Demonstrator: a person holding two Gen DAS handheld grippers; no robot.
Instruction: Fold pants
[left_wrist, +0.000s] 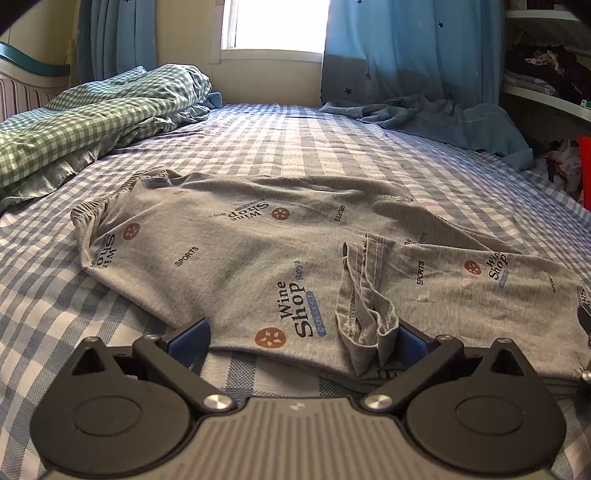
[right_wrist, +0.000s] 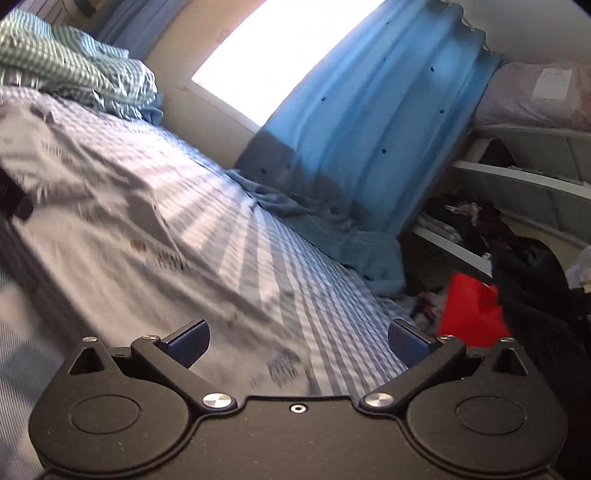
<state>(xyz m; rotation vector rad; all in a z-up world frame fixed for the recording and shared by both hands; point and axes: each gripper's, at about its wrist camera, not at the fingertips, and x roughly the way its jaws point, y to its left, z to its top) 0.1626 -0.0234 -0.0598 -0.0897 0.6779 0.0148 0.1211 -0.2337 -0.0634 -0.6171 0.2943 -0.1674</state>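
Note:
Grey printed pants lie spread on the blue checked bed sheet, waistband at the far left, a bunched cuff at the near edge. My left gripper is open, low at the near edge of the pants, its right finger touching the bunched cuff. My right gripper is open and empty, tilted above the right end of the pants, which look blurred in the right wrist view. A bit of the right gripper shows at the right edge of the left wrist view.
A green checked quilt is heaped at the far left. A blue cloth lies under the blue curtain at the far right. Shelves with clothes and a red object stand beside the bed's right edge.

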